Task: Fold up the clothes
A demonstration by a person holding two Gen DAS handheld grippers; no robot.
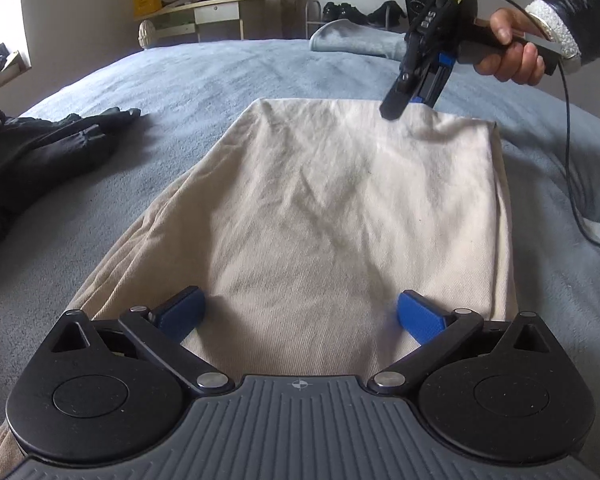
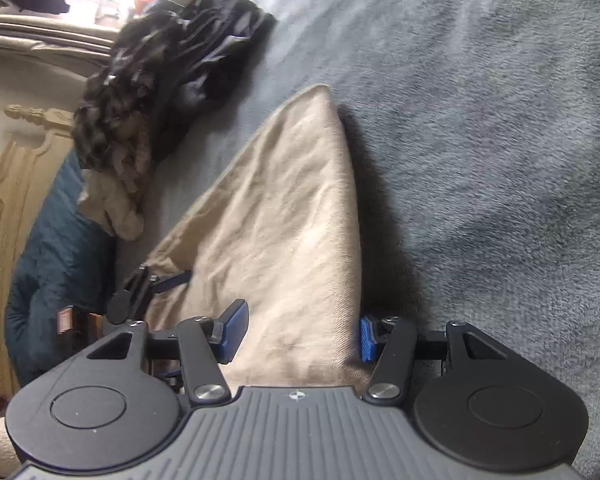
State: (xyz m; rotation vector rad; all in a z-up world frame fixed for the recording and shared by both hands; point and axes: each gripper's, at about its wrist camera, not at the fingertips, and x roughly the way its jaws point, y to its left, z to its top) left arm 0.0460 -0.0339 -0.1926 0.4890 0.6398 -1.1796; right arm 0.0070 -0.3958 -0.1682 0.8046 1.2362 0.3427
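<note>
A beige garment lies folded flat on the blue-grey bed cover. My left gripper stands open over its near end, blue pads wide apart on the cloth and nothing pinched between them. In the right wrist view it shows as dark linkage, the left gripper, at the cloth's left edge. At the far edge, a hand holds my right gripper. Its pads press on a thick fold of the beige cloth, and that edge stands raised, with a shadow under it.
A heap of black clothes lies on the bed left of the garment. A pale blue folded cloth sits at the far edge. A black cable hangs at the right. A carved headboard and teal blanket border the bed.
</note>
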